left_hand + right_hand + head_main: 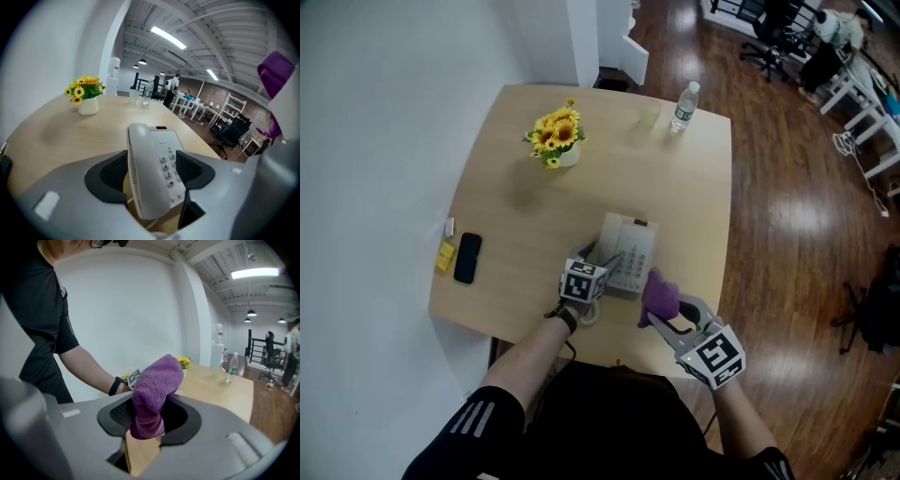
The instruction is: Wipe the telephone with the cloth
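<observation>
Left tool (151,172), jaws apart, astride telephone handset (145,154)

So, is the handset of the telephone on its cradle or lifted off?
On its cradle. The handset lies along the left side of the telephone; the left gripper has its jaws apart around it, not pressing.

— What do we record for the surface?
— A pale wooden table (525,216) with rounded corners. The white telephone (623,255) lies near our edge.
— And further off?
— We note sunflowers (555,131) in a white pot (567,157) toward the far left. A water bottle (682,106) stands upright at the far right, with a clear cup (649,117) just beside it. At the left edge, a black mobile phone (468,257) lies beside a small yellow object (444,257).
</observation>
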The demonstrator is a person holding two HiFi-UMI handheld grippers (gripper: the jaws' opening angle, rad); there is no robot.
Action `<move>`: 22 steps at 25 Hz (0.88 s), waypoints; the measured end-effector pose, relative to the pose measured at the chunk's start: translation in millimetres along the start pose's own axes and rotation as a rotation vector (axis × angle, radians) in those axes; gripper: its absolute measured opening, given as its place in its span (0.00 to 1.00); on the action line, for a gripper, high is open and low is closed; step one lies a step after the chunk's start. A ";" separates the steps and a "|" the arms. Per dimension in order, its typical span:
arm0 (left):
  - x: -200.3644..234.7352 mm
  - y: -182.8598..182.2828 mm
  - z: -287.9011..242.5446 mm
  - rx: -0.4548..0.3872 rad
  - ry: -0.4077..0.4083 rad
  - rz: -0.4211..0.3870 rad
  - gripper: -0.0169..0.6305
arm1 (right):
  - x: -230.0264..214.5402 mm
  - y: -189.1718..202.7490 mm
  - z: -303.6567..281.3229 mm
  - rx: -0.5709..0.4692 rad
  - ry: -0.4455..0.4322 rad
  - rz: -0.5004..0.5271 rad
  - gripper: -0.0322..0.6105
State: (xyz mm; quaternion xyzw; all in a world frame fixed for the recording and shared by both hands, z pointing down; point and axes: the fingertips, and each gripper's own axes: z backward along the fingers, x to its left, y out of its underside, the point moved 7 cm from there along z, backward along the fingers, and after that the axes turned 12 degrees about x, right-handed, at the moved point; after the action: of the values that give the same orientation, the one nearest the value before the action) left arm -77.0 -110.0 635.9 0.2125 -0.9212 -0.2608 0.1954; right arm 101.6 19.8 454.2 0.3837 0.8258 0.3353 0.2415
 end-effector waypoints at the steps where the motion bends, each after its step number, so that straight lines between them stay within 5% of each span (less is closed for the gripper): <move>1: -1.2 2.1 10.9 -0.017 0.024 -0.008 0.51 | 2.6 -0.9 -0.2 -0.001 0.003 -0.005 0.27; 11: -21.0 28.6 131.0 -0.163 0.232 -0.152 0.50 | 30.6 -12.0 14.8 -0.085 0.085 -0.078 0.27; 22: -104.9 73.5 203.6 -0.252 0.233 -0.264 0.50 | 73.3 34.3 58.1 -0.124 0.017 -0.115 0.27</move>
State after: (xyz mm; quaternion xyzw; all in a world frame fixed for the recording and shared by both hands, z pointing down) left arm -106.7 79.5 490.9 0.3341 -0.8167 -0.3708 0.2897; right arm 112.8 116.0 431.0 0.3170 0.8262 0.3747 0.2767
